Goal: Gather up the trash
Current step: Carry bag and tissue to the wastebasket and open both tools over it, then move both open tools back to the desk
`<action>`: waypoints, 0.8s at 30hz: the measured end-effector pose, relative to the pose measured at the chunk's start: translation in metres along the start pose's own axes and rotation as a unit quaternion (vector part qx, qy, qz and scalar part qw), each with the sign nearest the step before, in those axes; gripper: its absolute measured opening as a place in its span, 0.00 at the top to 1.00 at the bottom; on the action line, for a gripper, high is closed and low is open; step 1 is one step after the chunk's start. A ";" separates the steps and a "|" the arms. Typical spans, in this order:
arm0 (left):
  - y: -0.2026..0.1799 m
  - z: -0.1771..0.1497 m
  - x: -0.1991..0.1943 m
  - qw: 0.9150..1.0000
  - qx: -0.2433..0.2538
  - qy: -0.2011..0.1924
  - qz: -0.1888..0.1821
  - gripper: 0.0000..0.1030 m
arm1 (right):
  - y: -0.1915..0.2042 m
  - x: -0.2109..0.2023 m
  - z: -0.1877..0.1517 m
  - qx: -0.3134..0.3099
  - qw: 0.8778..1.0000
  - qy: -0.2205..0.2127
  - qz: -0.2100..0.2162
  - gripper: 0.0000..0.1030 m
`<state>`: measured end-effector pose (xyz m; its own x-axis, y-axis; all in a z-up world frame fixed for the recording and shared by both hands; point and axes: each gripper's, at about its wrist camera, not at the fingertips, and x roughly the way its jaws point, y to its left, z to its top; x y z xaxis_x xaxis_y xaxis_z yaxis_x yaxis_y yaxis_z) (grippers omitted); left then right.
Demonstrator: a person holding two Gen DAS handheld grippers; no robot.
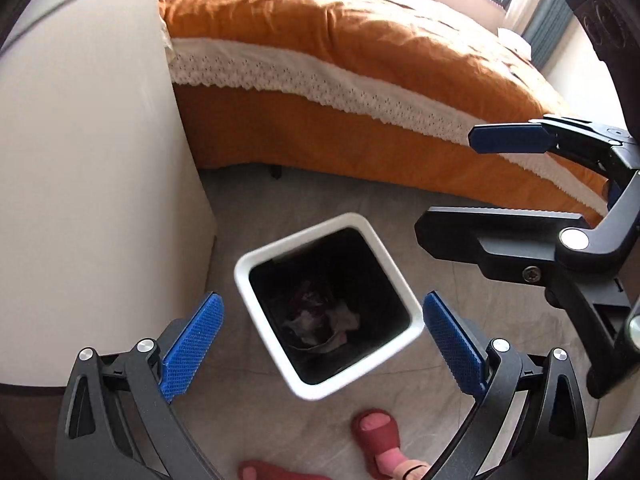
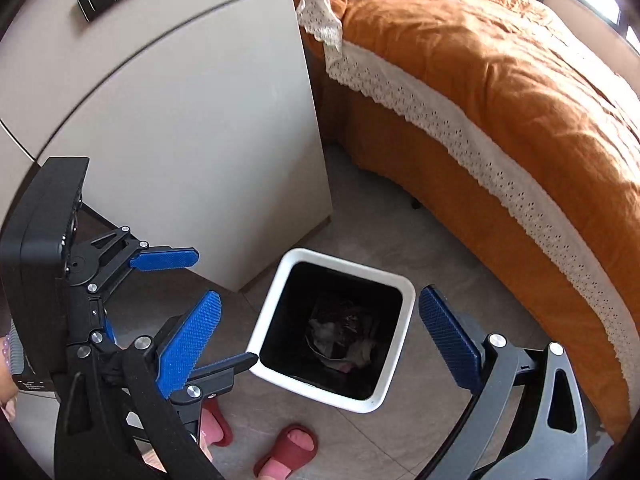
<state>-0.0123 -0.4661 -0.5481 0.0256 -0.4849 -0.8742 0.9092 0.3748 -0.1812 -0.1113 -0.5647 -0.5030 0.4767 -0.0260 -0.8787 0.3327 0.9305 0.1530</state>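
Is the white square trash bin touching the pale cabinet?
Apart. The right wrist view shows grey floor between the white square trash bin and the pale cabinet.

Your way down to the white trash bin (image 1: pixel 256 256) stood open from above, its mouth uncovered. The cream cabinet (image 2: pixel 200 140) crowded its left side and the orange bed (image 2: pixel 500 100) walled off the right. Your red slippers (image 2: pixel 286 454) took up the near floor (image 2: pixel 400 432).

Both wrist cameras look steeply down, fairly close, sharing the white bin (image 1: pixel 256 256) (image 2: pixel 408 292), floor (image 1: pixel 256 392) (image 2: pixel 400 440) and orange bed (image 1: pixel 360 48) (image 2: pixel 500 80).
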 end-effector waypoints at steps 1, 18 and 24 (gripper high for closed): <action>0.001 0.003 -0.008 1.000 -0.003 -0.004 0.001 0.05 | 0.002 -0.005 0.003 0.000 1.000 -0.004 0.001 0.04; -0.011 0.061 -0.220 0.990 -0.035 -0.128 0.054 0.05 | 0.070 -0.189 0.079 -0.038 0.990 -0.135 0.009 0.04; -0.010 0.071 -0.301 0.979 -0.050 -0.178 0.089 0.05 | 0.103 -0.251 0.104 -0.067 0.979 -0.192 0.026 0.04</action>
<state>0.0010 -0.3801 -0.2510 0.3390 -0.6435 -0.6863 0.8325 0.5450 -0.0997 -0.1119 -0.5009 -0.2196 0.7688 -0.0891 -0.6332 0.2030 0.9730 0.1097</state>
